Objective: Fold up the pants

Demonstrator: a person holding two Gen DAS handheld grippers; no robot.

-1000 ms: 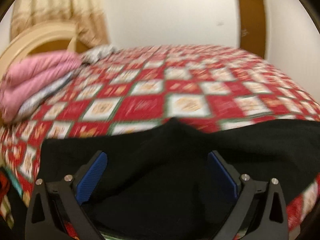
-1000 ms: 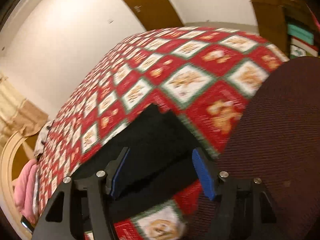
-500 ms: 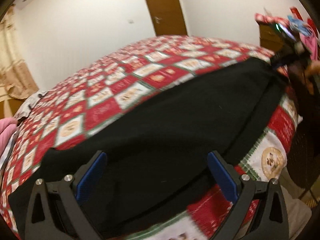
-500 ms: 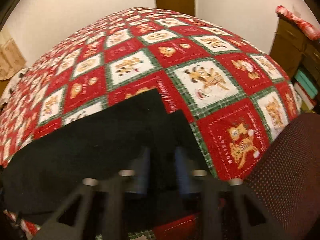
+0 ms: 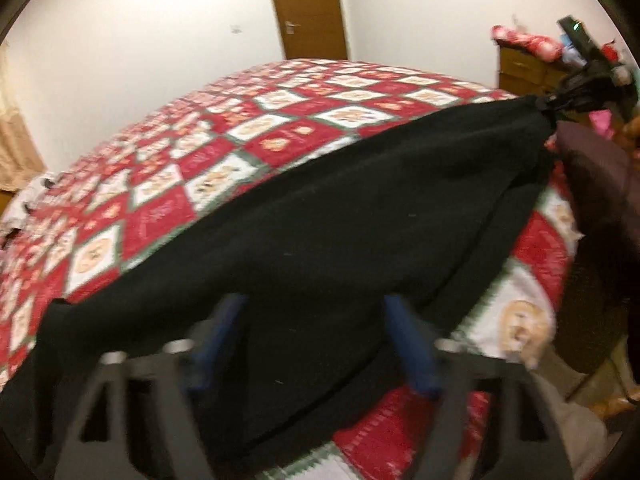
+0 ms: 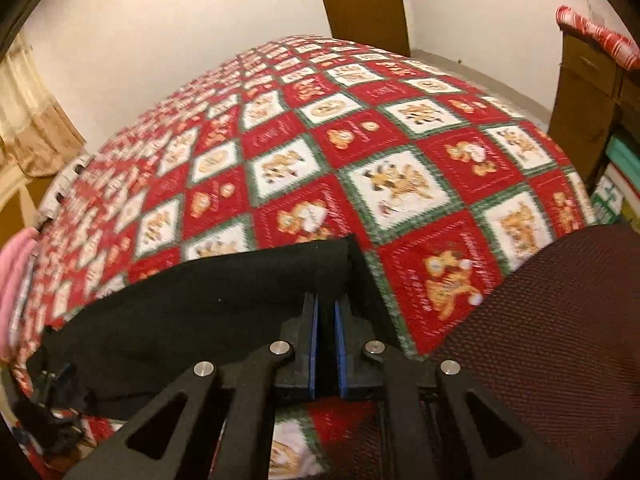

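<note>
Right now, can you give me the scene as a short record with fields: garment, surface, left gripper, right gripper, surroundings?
garment: black pants, spread along the near edge of the bed
surface: red and white checkered quilt
left gripper: left gripper, fingers apart over the pants, blurred
right gripper: right gripper, fingers nearly together, pinching the end of the pants
surroundings: brown door, wooden dresser, dark red chair seat
</note>
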